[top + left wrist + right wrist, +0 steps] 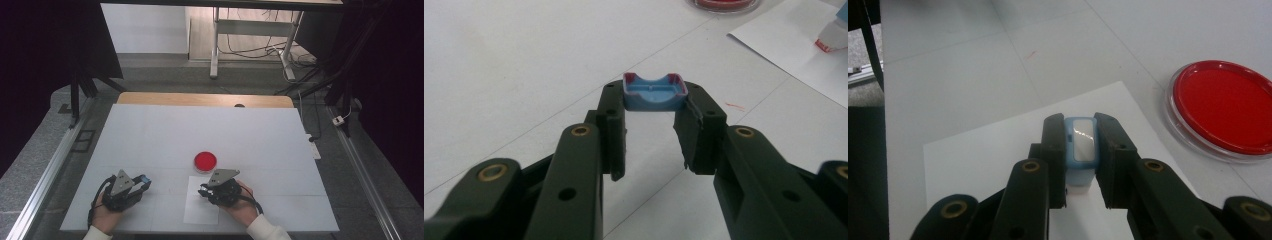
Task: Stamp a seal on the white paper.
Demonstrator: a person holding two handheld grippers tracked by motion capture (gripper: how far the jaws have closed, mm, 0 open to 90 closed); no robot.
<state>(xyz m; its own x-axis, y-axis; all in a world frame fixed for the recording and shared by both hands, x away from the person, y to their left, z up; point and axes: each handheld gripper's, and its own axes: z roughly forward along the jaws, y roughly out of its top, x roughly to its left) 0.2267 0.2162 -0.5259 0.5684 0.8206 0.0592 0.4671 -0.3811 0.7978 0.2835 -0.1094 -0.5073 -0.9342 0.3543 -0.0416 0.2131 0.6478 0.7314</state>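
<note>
**Stamp body and cap held apart over the desk**

Clearly, both pieces are small, light, rigid plastic that ask for little grip force, though smooth faces could slip if the pads loosen. The left gripper [655,107] is closed on a small blue plastic cap with red-stained corners [655,92], pinching its two short ends at the very fingertips, hollow side facing the camera; that tip hold looks shallow, so a knock might twist the cap loose. The right gripper [1081,145] is clamped on a pale blue rectangular plastic stamp body [1081,142], its flat sides squarely between the pads, which I judge the safer hold.

Seen from the high view, the left gripper [141,182] rests low at about 7 o'clock on the white desk [150,135], pointing toward 3 o'clock. The right gripper [204,191] sits at 6 o'clock over a white paper sheet [200,212], pointing toward 9 o'clock. A round red ink pad in a clear dish [205,161] lies just beyond, at 12 o'clock from the right hand [240,205].
</note>
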